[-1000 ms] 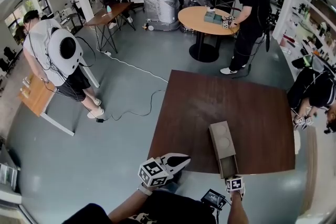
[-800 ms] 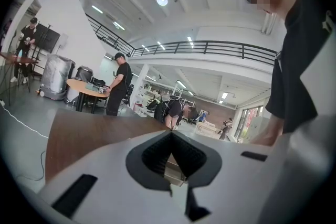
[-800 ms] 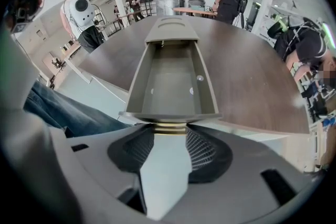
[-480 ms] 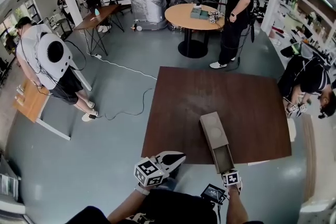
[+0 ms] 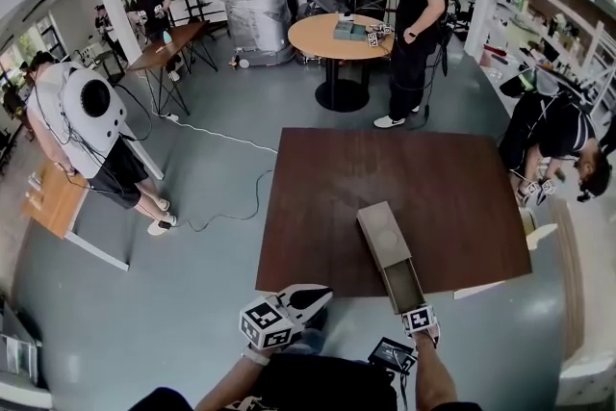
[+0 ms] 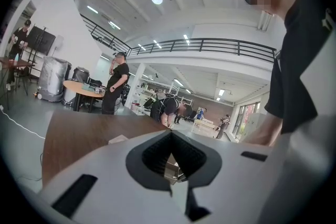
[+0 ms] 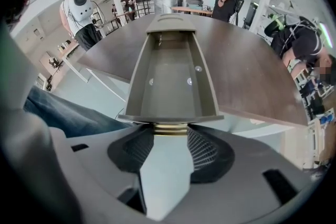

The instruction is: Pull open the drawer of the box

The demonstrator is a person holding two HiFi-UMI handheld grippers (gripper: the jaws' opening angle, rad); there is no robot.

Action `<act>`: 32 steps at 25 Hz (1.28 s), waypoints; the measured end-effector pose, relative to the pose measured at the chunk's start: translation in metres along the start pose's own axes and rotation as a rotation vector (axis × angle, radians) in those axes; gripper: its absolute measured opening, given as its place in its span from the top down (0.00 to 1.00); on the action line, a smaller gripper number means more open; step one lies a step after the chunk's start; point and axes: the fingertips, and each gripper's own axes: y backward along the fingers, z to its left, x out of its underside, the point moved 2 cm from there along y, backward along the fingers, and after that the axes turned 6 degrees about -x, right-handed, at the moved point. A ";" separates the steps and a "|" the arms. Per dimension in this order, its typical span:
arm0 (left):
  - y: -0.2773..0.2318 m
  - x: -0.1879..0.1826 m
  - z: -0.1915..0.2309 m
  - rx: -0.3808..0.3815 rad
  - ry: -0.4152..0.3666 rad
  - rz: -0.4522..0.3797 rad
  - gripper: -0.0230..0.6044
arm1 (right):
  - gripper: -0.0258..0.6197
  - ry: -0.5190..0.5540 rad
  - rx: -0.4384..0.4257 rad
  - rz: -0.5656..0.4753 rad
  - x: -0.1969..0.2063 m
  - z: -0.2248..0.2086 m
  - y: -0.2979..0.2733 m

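Olive-grey rectangular box [image 5: 381,228] sat near front edge of dark brown table [image 5: 318,197]; smooth tray-like drawer [image 7: 170,76] overhung that edge. Right gripper [image 7: 170,132] clamped ribbed brass knob [image 7: 170,127]. Left gripper [image 6: 170,136] apparently closed, empty.

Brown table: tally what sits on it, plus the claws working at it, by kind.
box: 1
drawer, pulled out: 1
drawer knob: 1
claws: 2 (left claw shut, empty; right claw shut on the drawer knob)
Total: 5
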 end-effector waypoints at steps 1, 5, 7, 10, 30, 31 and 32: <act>0.000 -0.001 -0.002 0.003 -0.003 0.001 0.96 | 0.68 0.018 -0.006 -0.054 -0.009 0.000 0.002; 0.000 0.002 -0.011 0.028 -0.019 0.006 0.96 | 0.68 0.030 0.000 -0.225 -0.021 -0.004 0.017; -0.002 0.007 -0.017 0.048 -0.027 0.008 0.96 | 0.68 0.001 0.045 -0.259 -0.010 -0.011 0.034; -0.004 0.006 -0.030 0.086 -0.041 0.011 0.96 | 0.68 -0.042 0.103 -0.351 -0.002 -0.016 0.075; -0.006 0.054 -0.158 0.321 -0.093 0.099 0.96 | 0.98 0.035 0.137 -0.916 0.038 0.103 0.333; -0.004 0.055 -0.161 0.323 -0.095 0.101 0.96 | 0.98 0.040 0.134 -0.926 0.041 0.109 0.338; -0.002 0.056 -0.164 0.325 -0.096 0.102 0.96 | 0.98 0.044 0.130 -0.936 0.043 0.114 0.342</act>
